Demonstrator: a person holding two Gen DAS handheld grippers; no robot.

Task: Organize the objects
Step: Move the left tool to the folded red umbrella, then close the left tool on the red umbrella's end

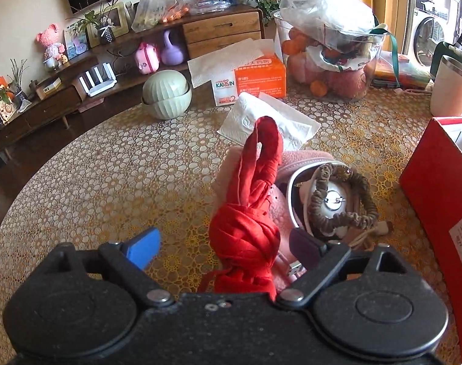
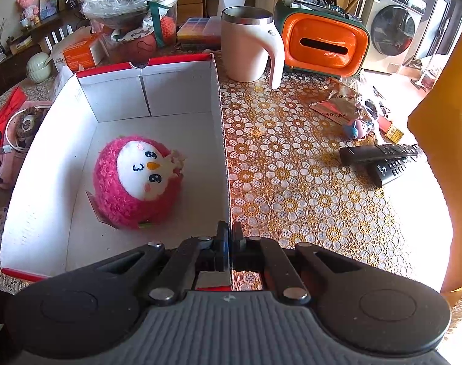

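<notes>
Fingers first: left gripper (image 1: 221, 245) stands wide apart, blue pad (image 1: 144, 251) on one side, dark pad on the other, w/ the knotted red cloth (image 1: 249, 225) between them; pads don't press it. Right gripper (image 2: 230, 240) is clamped tight on the near end of the box's right wall.

Bench (image 1: 109, 167) w/ lace-pattern cover, round edge curving off at left of left view; bare stretch on that side. In right view, open bench right of the box up to two black remotes (image 2: 380, 158).

Cardboard box (image 2: 182, 91), white inside, red rim, open top; its red outer wall sits at right edge of left view. Pink plush toy (image 2: 136, 179) lies inside, near centre-front, apart from all walls; rest of the box floor bare.

Pink pouch (image 1: 294, 188) just behind and right of the red cloth, touching it, w/ a brown scrunchie (image 1: 343, 200) on top. White tissue (image 1: 270, 124) lies beyond, near the orange tissue pack (image 1: 255, 80).
</notes>
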